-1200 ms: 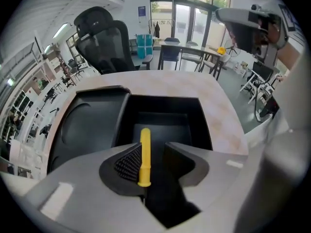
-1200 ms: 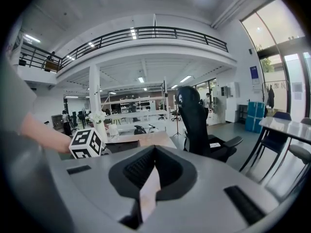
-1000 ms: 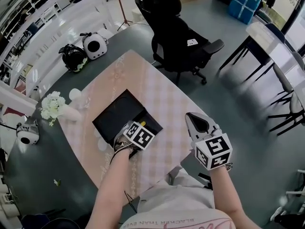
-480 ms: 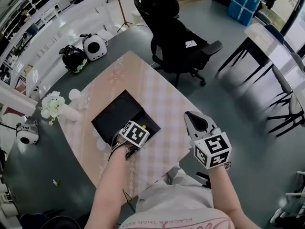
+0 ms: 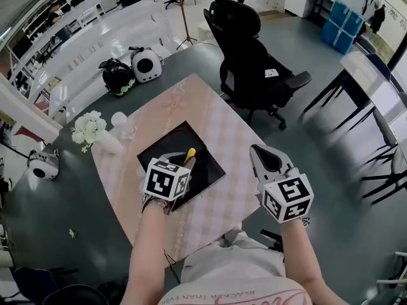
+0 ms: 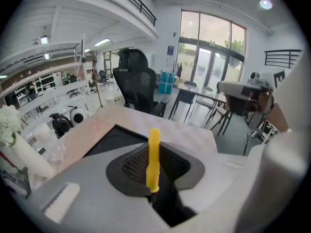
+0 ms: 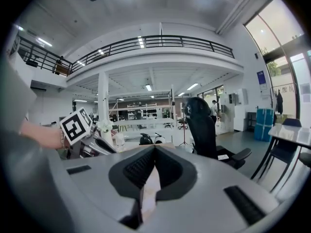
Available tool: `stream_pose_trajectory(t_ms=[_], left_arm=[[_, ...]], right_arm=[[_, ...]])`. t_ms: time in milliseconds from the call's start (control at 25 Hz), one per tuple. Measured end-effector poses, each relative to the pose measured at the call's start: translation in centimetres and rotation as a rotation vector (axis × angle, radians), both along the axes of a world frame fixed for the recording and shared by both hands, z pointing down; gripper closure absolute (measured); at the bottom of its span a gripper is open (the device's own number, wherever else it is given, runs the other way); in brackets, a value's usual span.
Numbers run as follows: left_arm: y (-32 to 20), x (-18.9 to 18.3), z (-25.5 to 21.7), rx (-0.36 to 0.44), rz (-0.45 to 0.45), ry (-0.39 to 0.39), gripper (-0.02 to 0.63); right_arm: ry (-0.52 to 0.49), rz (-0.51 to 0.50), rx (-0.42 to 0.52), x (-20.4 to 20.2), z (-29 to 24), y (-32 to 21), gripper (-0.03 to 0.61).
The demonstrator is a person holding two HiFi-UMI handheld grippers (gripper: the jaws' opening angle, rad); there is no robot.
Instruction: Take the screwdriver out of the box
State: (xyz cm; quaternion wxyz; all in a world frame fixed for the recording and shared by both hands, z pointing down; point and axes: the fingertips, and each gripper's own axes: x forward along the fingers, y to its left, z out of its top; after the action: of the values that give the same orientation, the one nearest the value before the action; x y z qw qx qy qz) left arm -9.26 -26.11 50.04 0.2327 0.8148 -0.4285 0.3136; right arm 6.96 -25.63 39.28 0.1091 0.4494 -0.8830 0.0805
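Note:
The open black box [image 5: 206, 168] lies on the pink checked tablecloth [image 5: 210, 116]. My left gripper [image 5: 186, 162] hangs above the box's near part, shut on the yellow handle of the screwdriver [image 5: 189, 155], which sticks up past the jaws. The left gripper view shows that handle [image 6: 153, 159] upright between the two dark pads, with the box [image 6: 112, 138] below; the shaft is hidden. My right gripper [image 5: 257, 150] hovers off the table's right edge, shut with nothing in it. In the right gripper view its tips [image 7: 154, 148] meet.
A black office chair [image 5: 249, 51] stands beyond the table's far corner. A white vase of flowers [image 5: 90, 131] and a glass [image 5: 121, 122] sit at the cloth's left edge. A black helmet [image 5: 117, 76] and a white case [image 5: 147, 63] lie further back left.
My left gripper, which was down in the box, has closed and risen well above it with the yellow screwdriver. The right gripper has lifted slightly.

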Motion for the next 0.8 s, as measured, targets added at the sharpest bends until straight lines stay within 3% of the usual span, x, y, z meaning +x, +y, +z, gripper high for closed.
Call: stream_pose_trajectory(t_ms=[360, 680, 800], left_arm=[[1.8, -6.9, -14.9, 0.473, -0.281, 0.176, 0.537], [7.0, -13.7, -24.8, 0.914, -0.474, 0.149, 0.537], [8.8, -15.2, -27.0, 1.028, -0.537, 0.127, 0.537]], right_arm=[[-0.014, -0.105, 0.166, -3.6, -7.0, -0.1, 0.574], [-0.062, -0.162, 0.359, -6.7, -14.5, 0.8, 0.574], [-0.094, -0.149, 0.424, -7.2, -16.6, 0.9, 0.574]])
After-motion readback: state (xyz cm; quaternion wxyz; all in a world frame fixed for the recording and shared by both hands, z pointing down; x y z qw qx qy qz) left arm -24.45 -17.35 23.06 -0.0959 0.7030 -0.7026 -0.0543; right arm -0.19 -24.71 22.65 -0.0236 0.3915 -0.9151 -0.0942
